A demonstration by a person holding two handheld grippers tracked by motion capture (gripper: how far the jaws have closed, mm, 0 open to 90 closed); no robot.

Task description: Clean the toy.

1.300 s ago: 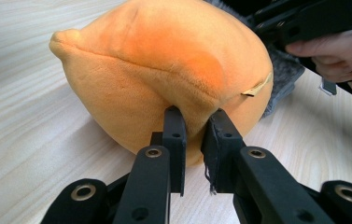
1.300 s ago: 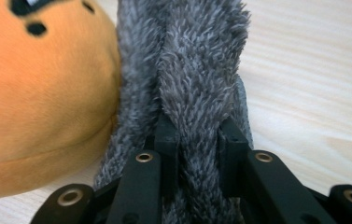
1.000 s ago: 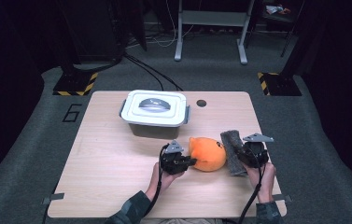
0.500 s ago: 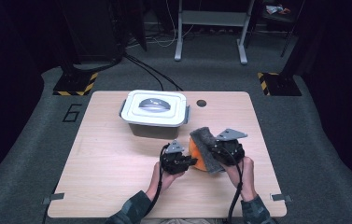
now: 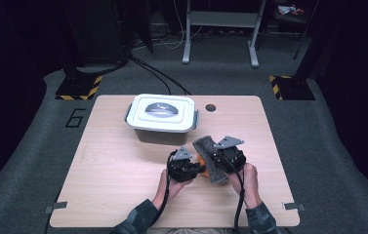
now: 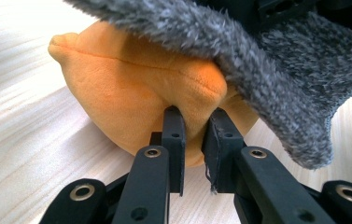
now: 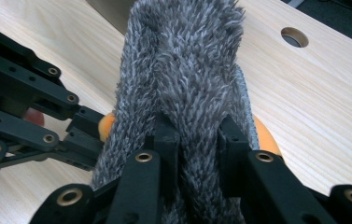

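An orange plush toy (image 6: 131, 88) lies on the wooden table (image 5: 103, 165), mostly covered in the high view, where a sliver of the orange plush toy (image 5: 201, 170) shows between the hands. My left gripper (image 6: 194, 135) is shut on a fold of its fabric; in the high view the left gripper (image 5: 191, 169) sits at the toy's left side. My right gripper (image 7: 197, 135) is shut on a fuzzy grey cloth (image 7: 183, 70) and holds it draped over the toy. The grey cloth (image 5: 210, 158) hides most of the toy from above, and the right gripper (image 5: 220, 158) sits over it.
A white lidded container (image 5: 161, 117) with a grey handle stands behind the hands, near the table's far side. A round hole (image 5: 211, 107) is in the tabletop right of it. Dark floor and stands surround the table.
My right gripper has carried the grey cloth leftward from the toy's right side onto the toy, covering it. The left gripper has stayed where it was, holding the toy.
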